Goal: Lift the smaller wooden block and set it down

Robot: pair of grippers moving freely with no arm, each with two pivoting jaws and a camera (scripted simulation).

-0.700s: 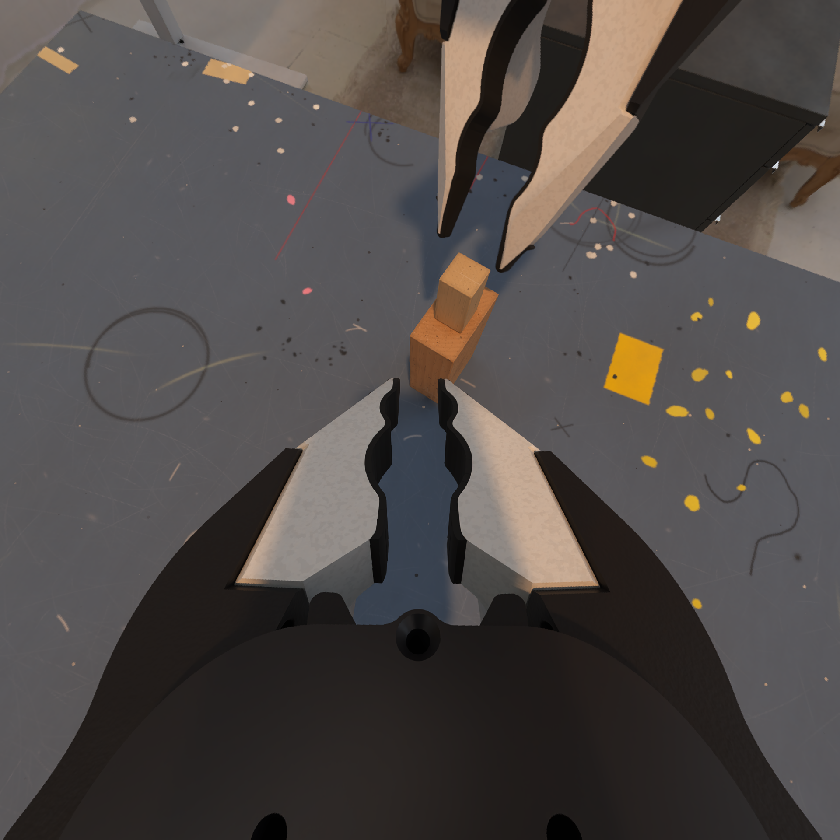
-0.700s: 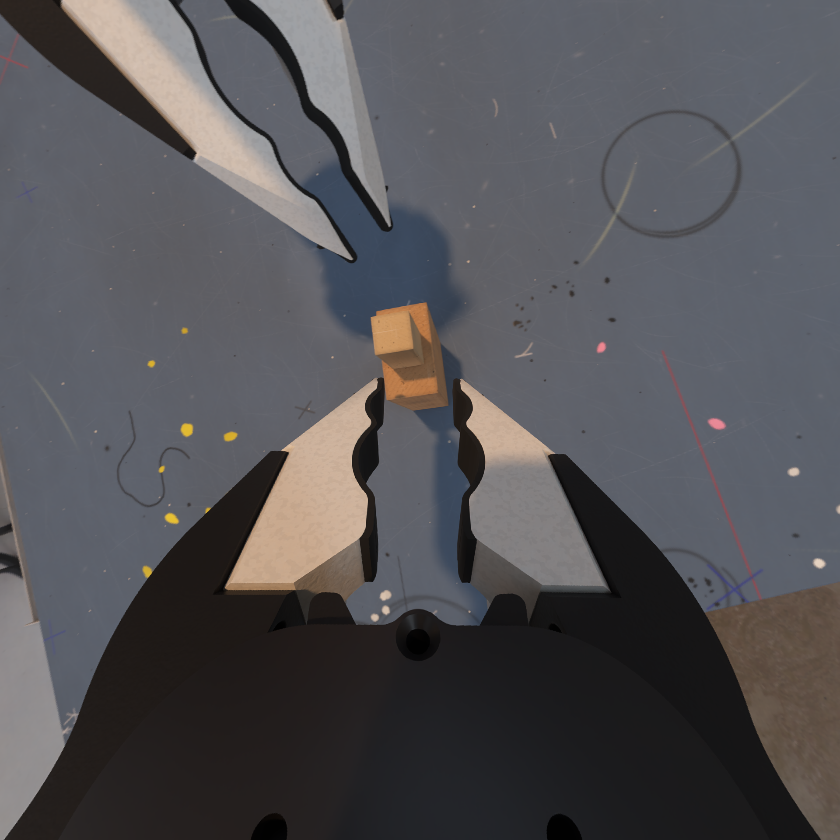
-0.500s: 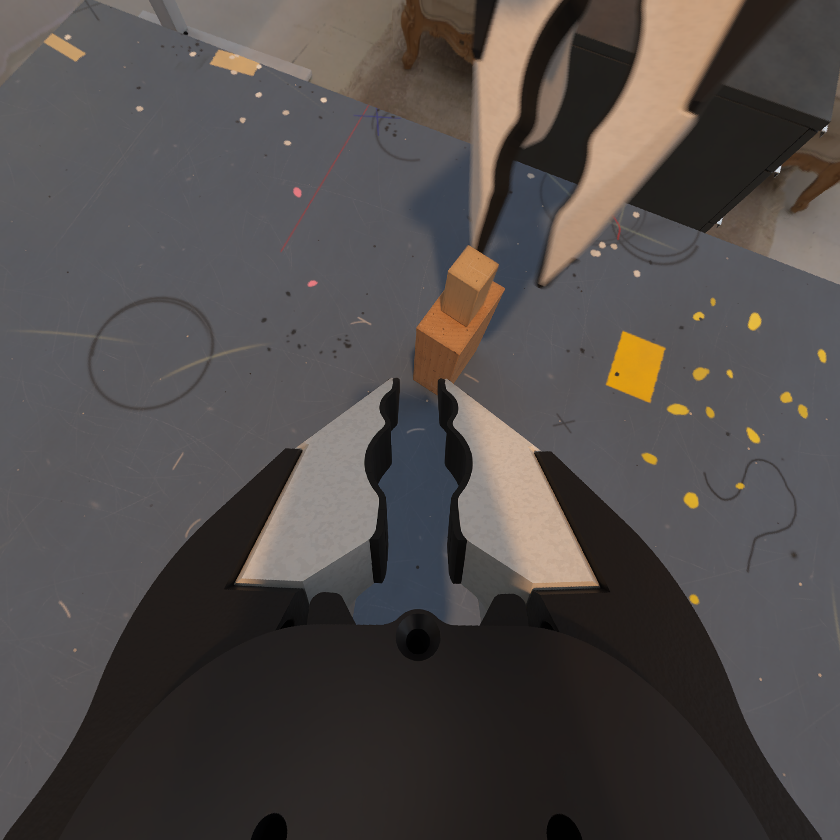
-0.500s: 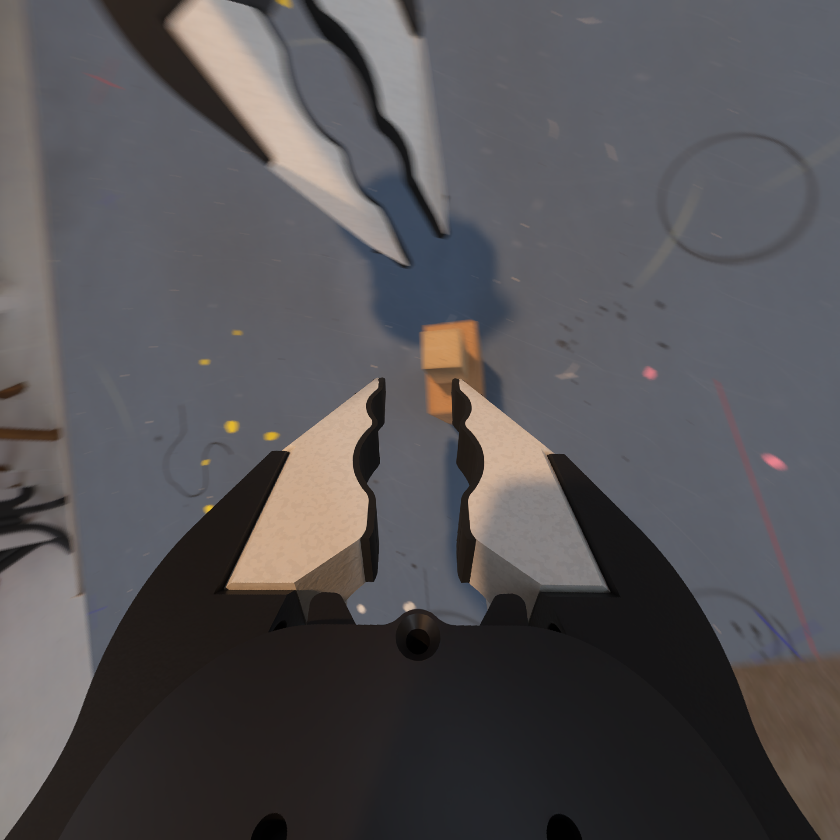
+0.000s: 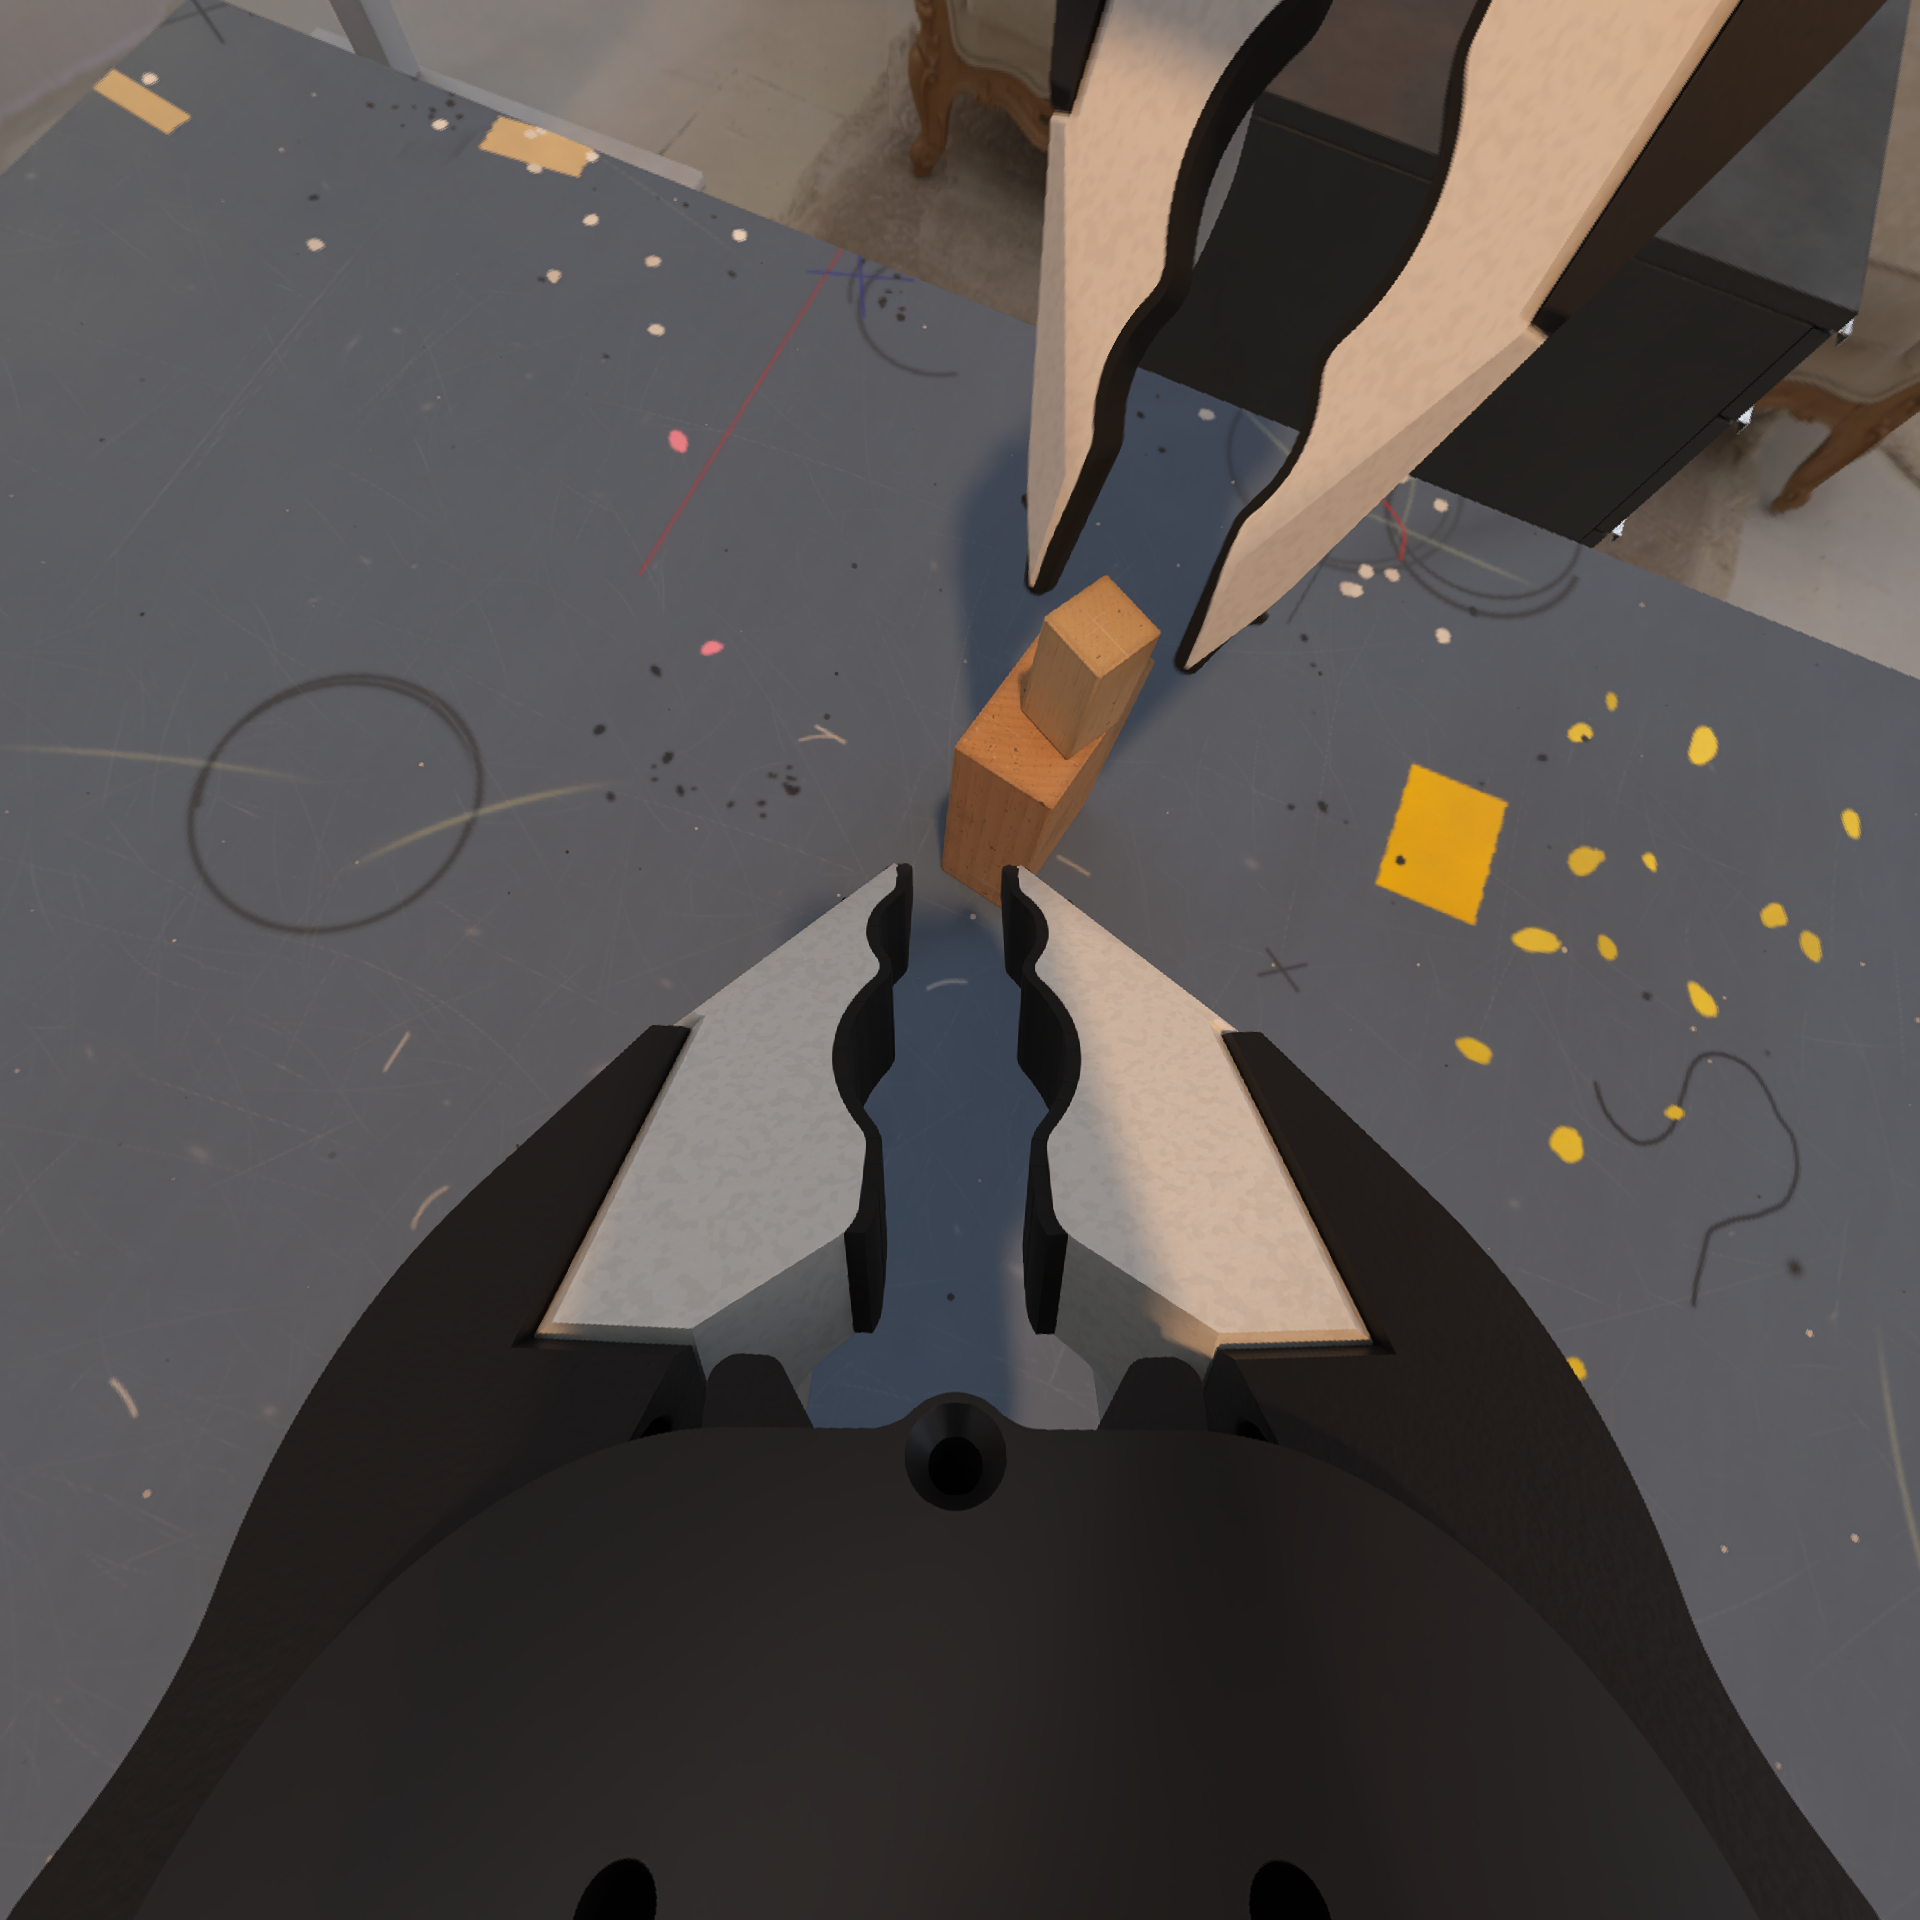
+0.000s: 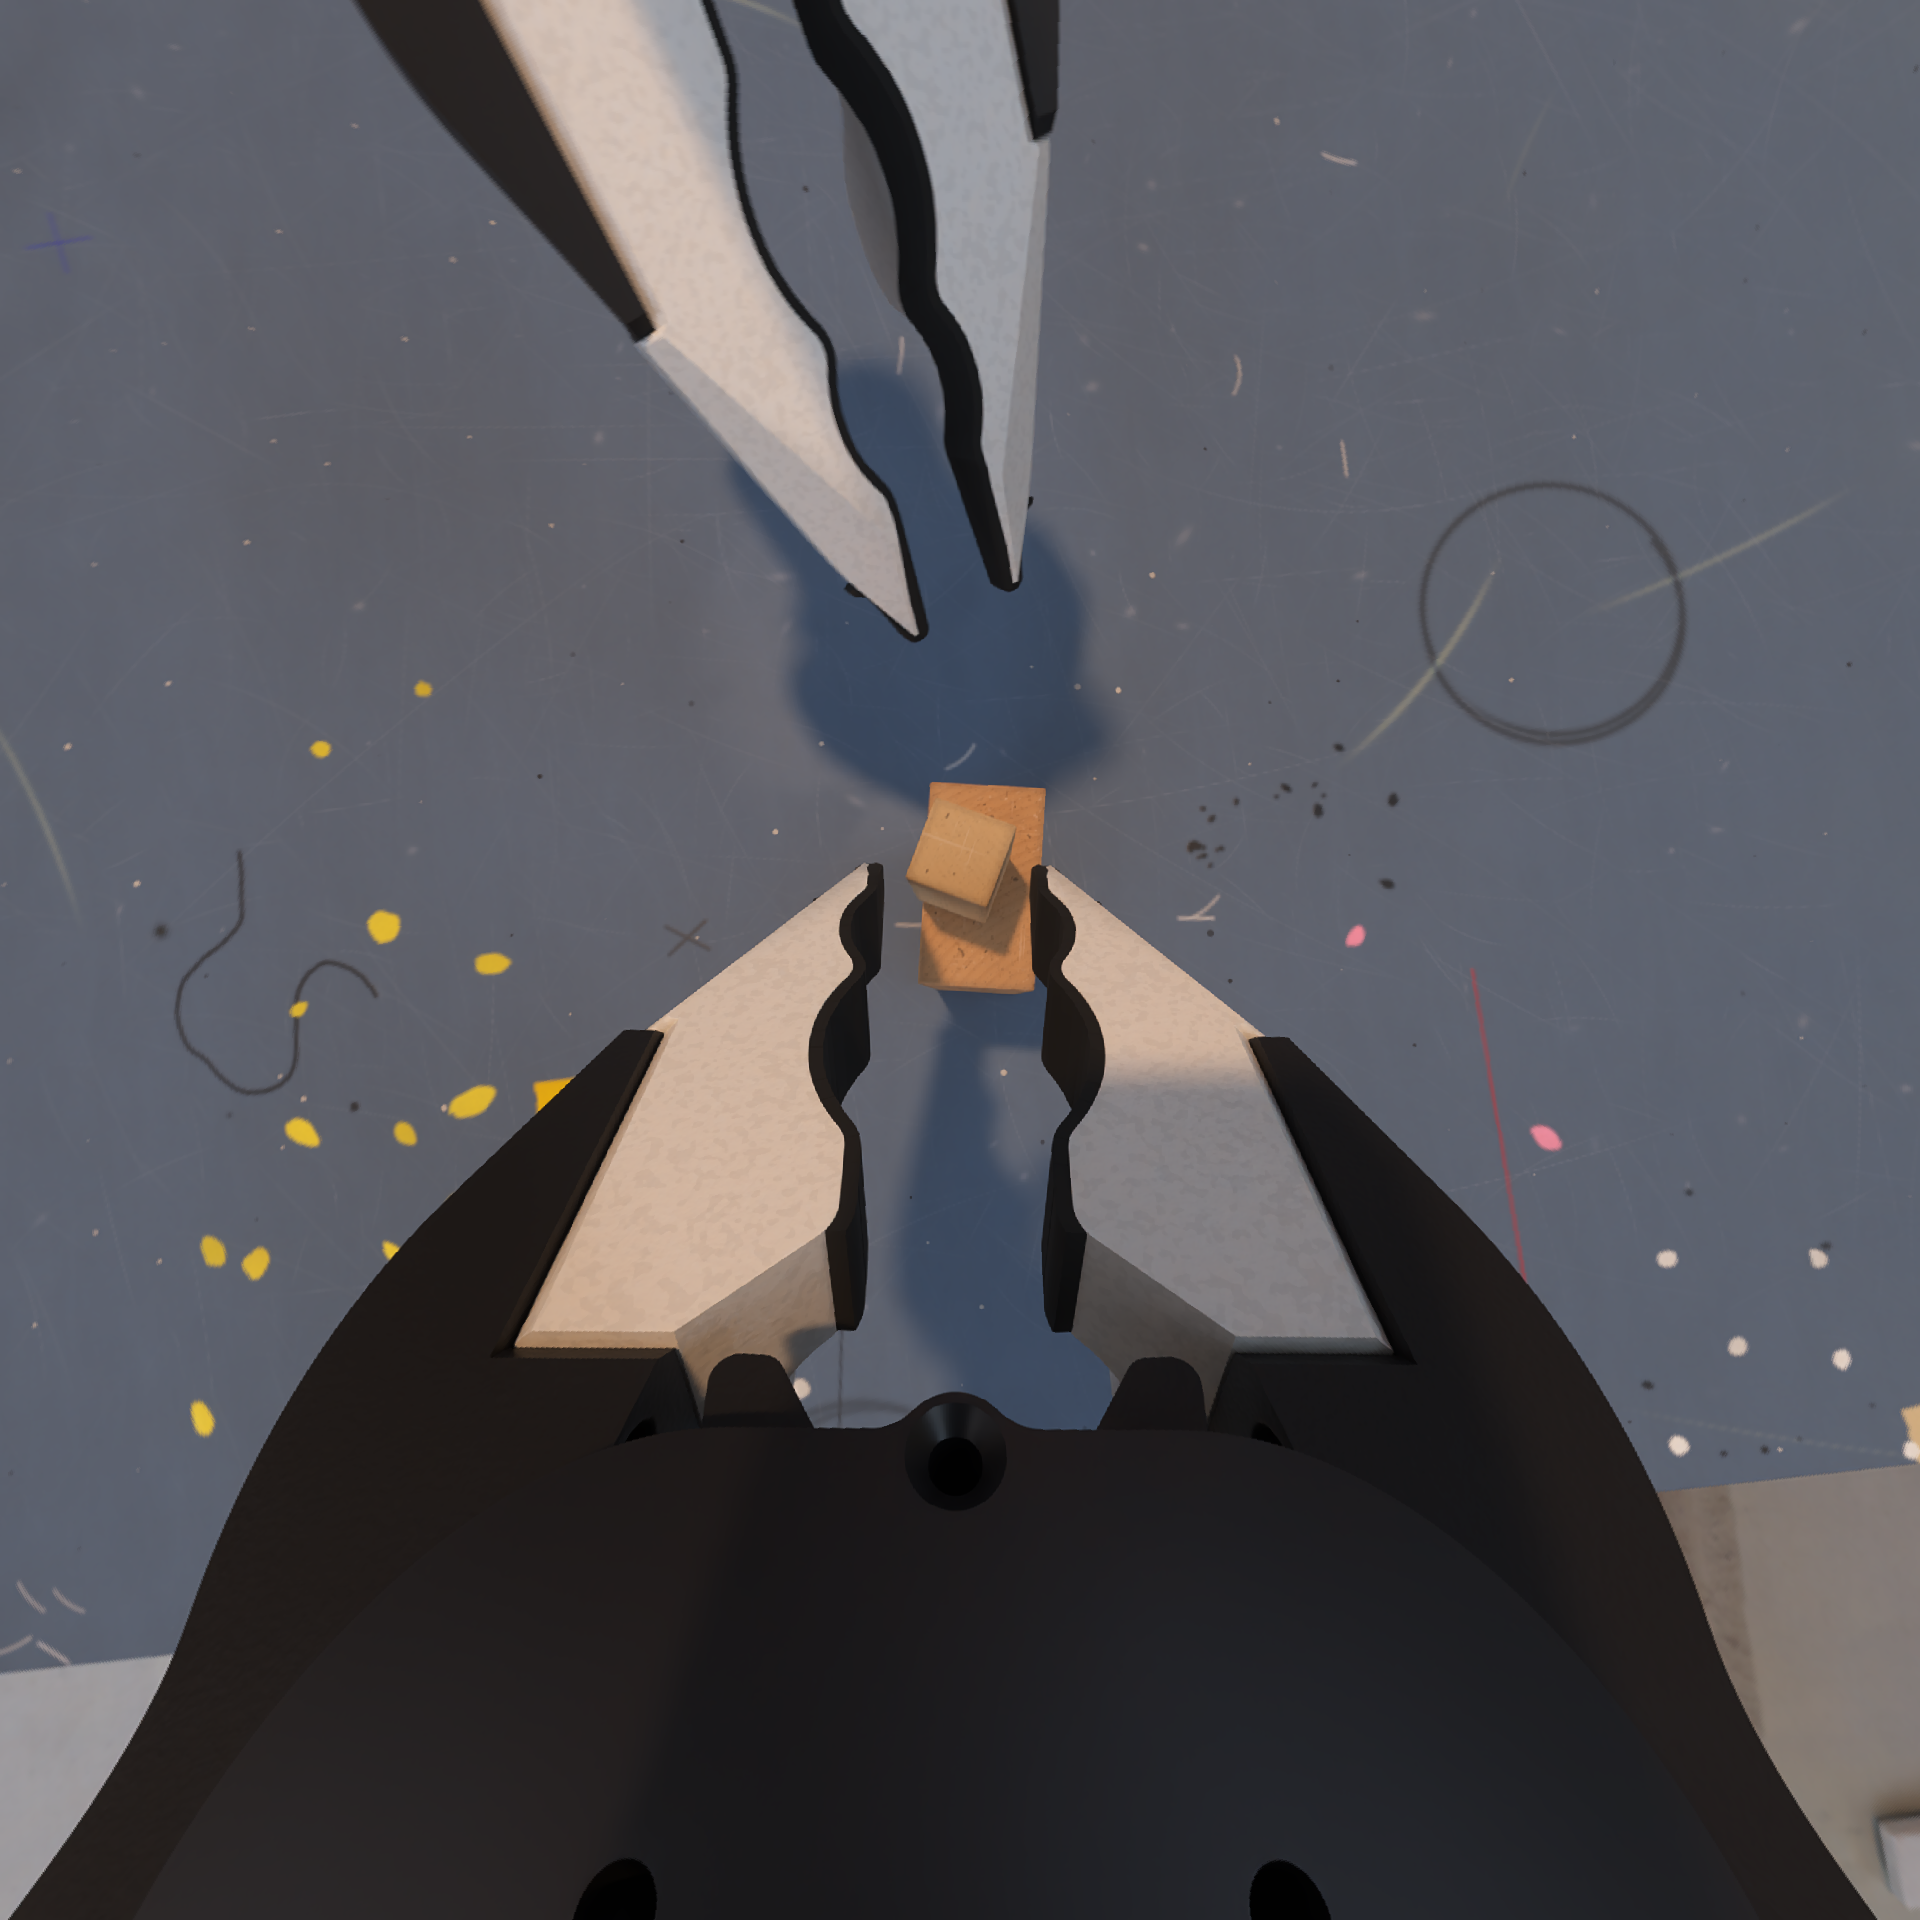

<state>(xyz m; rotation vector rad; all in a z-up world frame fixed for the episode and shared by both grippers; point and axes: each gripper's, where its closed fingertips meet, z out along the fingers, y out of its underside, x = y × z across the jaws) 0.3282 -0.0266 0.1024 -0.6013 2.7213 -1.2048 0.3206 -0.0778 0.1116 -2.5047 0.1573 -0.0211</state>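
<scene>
A small pale wooden block (image 5: 1096, 665) stands on a larger orange-brown wooden block (image 5: 1013, 800) on the grey table (image 5: 416, 520). My right gripper (image 5: 1114, 623) comes down from the far side, open, its fingertips on either side of the small block's top without touching it. In the right wrist view the small block (image 6: 961, 857) sits between my right gripper's (image 6: 956, 871) tips, above the larger block (image 6: 982, 956). My left gripper (image 5: 955, 873) is empty, jaws a narrow gap apart, just in front of the larger block's near corner. It also shows in the right wrist view (image 6: 961, 611).
The table bears paint spots, a yellow square (image 5: 1442, 844) at the right and a drawn circle (image 5: 335, 802) at the left. A black cabinet (image 5: 1621, 395) and chair legs (image 5: 966, 94) stand beyond the far edge. The table's other edge (image 6: 1787, 1496) shows at the right wrist view's bottom.
My right gripper swung off to the side, then came back and lower, so the small block now lies between its fingertips. My left gripper has hardly moved. The blocks stay stacked.
</scene>
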